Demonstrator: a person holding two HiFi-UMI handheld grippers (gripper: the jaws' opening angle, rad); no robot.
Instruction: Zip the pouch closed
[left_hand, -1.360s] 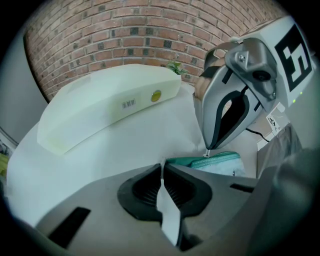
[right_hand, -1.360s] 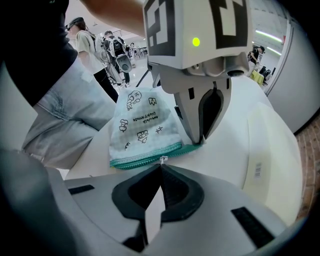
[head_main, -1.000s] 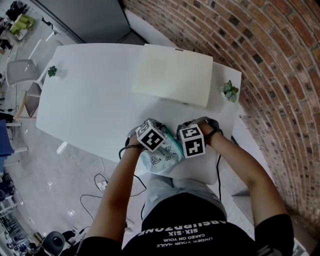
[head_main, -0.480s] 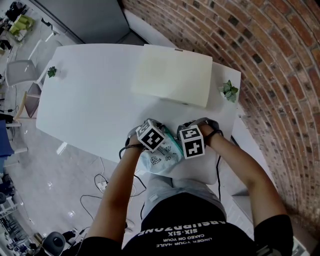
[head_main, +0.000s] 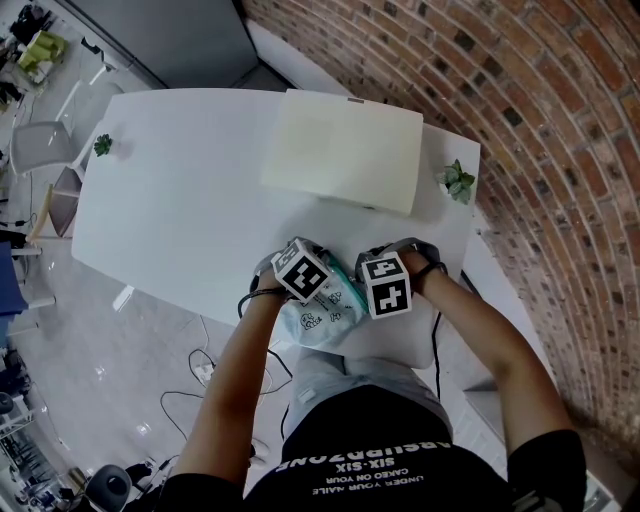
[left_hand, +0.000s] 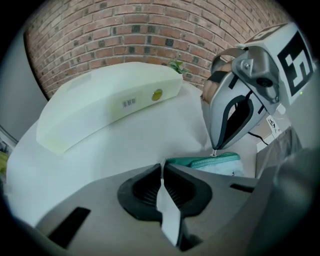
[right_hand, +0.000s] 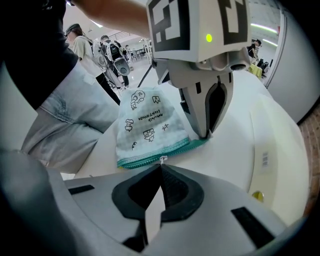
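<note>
Grip set: left gripper (left_hand: 161, 167) pinches pouch (right_hand: 150, 125) corner, right gripper (right_hand: 160, 166) pinches zipper pull (right_hand: 161, 159). Next, likely: draw it across, corner held taut.

The left gripper (left_hand: 163, 163) fills the bottom of the frame, its dark ribbed pads pressed together and nipping the very end of the pouch (left_hand: 222, 167), whose teal zip edge runs off to the right over pale fabric. The right gripper (left_hand: 215, 148) comes down from the upper right, its marker cube (left_hand: 292, 50) at the frame's edge, its narrow tips closed on the small metal zip pull (left_hand: 214, 154) on that edge. Behind, on the white table (left_hand: 125, 145), lies a long cream box (left_hand: 90, 117) with a barcode label (left_hand: 129, 103) and a round yellow sticker (left_hand: 157, 94). A small green plant (left_hand: 176, 65) shows beyond it, against a brick wall (left_hand: 125, 35).
</note>
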